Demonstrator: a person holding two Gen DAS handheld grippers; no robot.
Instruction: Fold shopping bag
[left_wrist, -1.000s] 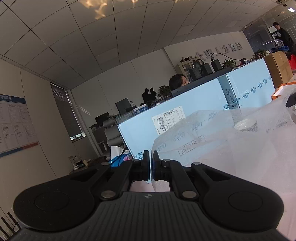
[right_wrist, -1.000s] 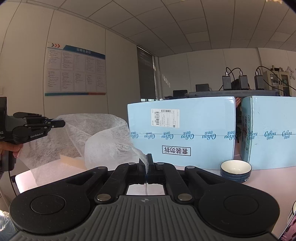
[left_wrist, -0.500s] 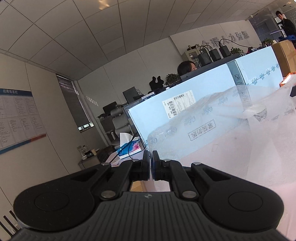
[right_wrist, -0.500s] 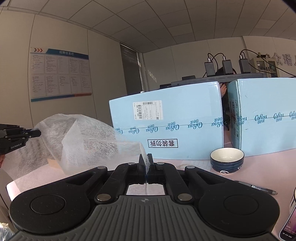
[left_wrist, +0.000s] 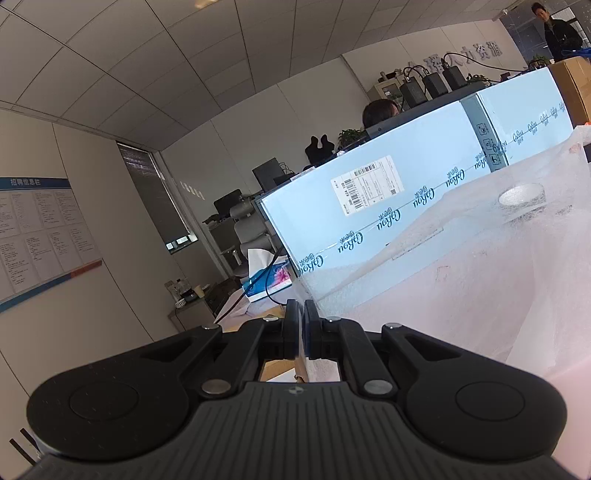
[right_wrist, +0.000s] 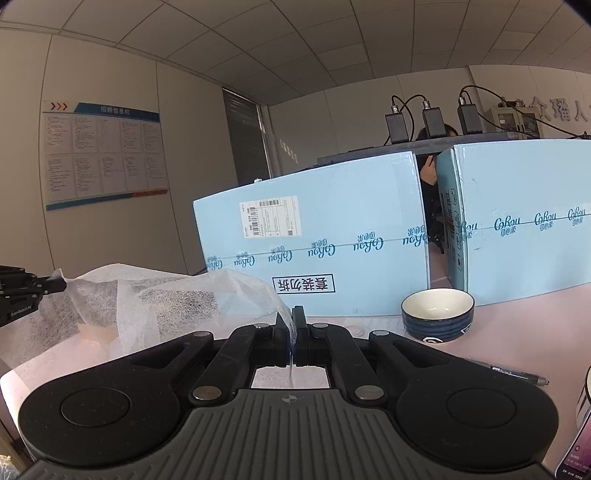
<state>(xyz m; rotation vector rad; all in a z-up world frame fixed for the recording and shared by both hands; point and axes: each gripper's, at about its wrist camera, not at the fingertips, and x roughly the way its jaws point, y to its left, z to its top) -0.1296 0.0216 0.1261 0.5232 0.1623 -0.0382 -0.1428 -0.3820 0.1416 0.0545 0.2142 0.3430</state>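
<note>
The shopping bag (right_wrist: 155, 306) is thin, white and see-through, and it hangs stretched between both grippers just above the pink table (right_wrist: 517, 332). My right gripper (right_wrist: 290, 314) is shut on one edge of it. My left gripper (left_wrist: 301, 308) is shut on the other edge, and the bag (left_wrist: 461, 277) spreads out to its right as a hazy sheet. In the right wrist view the left gripper (right_wrist: 61, 285) shows at the far left, pinching the bag's corner.
Two light blue cartons (right_wrist: 317, 243) stand along the table's back. A dark blue bowl (right_wrist: 437, 314) sits in front of them, with a pen (right_wrist: 513, 371) and a phone (right_wrist: 576, 454) at the right. A tissue box (left_wrist: 267, 280) lies left of the cartons.
Both grippers have come down lower with the bag, which now sags closer to the table. In the right wrist view the left gripper sits lower and the bag's hump is flatter.
</note>
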